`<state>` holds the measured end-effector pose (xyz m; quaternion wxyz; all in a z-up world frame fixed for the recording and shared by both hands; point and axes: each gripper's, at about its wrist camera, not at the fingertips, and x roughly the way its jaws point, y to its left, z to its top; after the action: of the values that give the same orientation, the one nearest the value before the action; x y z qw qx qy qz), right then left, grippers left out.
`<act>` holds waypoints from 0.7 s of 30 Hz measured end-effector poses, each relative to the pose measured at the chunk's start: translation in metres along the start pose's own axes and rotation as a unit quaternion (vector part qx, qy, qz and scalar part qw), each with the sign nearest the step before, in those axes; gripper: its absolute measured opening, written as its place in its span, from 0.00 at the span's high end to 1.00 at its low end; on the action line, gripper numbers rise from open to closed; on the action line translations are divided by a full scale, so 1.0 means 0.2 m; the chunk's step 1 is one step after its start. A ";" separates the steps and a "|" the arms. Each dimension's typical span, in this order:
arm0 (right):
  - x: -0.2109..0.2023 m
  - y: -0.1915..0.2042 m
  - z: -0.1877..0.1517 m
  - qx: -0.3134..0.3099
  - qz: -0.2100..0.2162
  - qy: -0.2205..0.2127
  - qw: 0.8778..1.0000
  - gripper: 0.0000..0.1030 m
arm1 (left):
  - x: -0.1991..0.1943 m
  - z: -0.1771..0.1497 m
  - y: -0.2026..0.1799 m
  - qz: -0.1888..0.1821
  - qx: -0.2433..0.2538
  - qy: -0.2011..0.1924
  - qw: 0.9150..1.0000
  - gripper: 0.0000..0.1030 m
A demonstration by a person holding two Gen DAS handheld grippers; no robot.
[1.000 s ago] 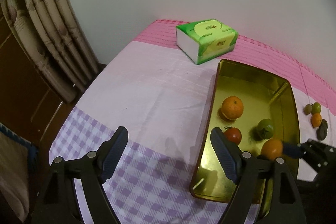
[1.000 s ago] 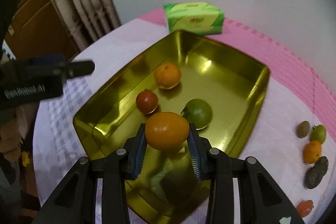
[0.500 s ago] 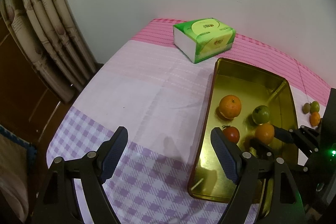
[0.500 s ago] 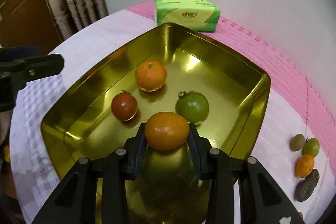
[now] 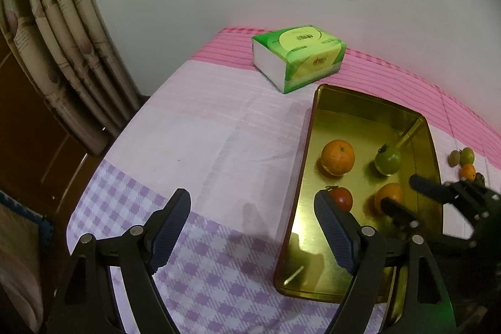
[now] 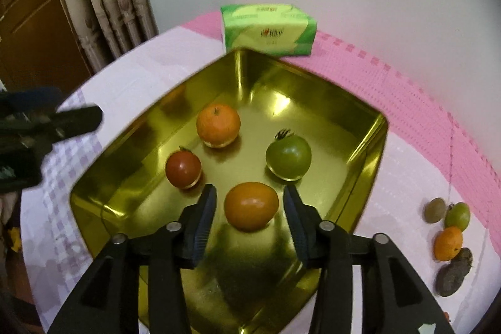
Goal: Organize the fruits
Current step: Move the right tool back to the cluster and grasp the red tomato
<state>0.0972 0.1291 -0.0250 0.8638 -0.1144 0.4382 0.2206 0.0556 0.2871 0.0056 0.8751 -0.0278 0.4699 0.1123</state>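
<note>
Hovering left gripper [image 5: 252, 219]: held low over the checked cloth [image 5: 200, 280] beside the tray's left wall, jaws spread wide, nothing between them.
Left room: bare cloth is seen from the curtain [image 5: 62, 52] side up to the tray.
Tray [image 6: 369, 152]: golden, holding an orange [image 6: 218, 125], a red tomato [image 6: 183, 168], a green tomato [image 6: 288, 158] and an orange fruit [image 6: 251, 205], all apart.
Right gripper [image 6: 250, 208]: angled down into the tray, fingers parted on either side of the orange fruit, a gap seen each side.
Tissue pack [image 6: 269, 30]: set just beyond the tray's far corner.
Right-view extras: loose small fruits [image 6: 449, 237] are seen clustered on the cloth right of the tray; only partly seen in the left view.
</note>
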 end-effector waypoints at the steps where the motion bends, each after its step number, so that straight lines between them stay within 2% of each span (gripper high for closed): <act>1: -0.02 0.00 0.01 0.002 0.000 -0.004 1.000 0.58 | 0.00 0.00 0.00 0.001 0.002 -0.001 1.000 0.21; 6: -0.21 -0.09 -0.01 0.023 0.000 -0.036 0.999 0.58 | -0.02 0.00 -0.03 -0.002 0.008 -0.008 1.000 0.21; 10: -0.33 -0.23 -0.10 0.046 -0.025 -0.043 0.998 0.58 | -0.04 -0.01 -0.06 -0.004 0.019 -0.012 1.000 0.21; 15: -0.48 -0.56 -0.31 0.106 -0.071 -0.038 0.991 0.58 | -0.08 -0.02 -0.14 -0.013 0.038 -0.017 0.999 0.21; 21: -0.54 -0.81 -0.61 0.155 -0.104 -0.007 0.982 0.58 | -0.10 -0.05 -0.25 -0.028 0.065 -0.014 0.997 0.21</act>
<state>0.0330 -0.0902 -0.0086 0.8923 -0.0224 0.4470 0.0592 0.0473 0.2332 0.0138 0.8842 0.0176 0.4633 0.0576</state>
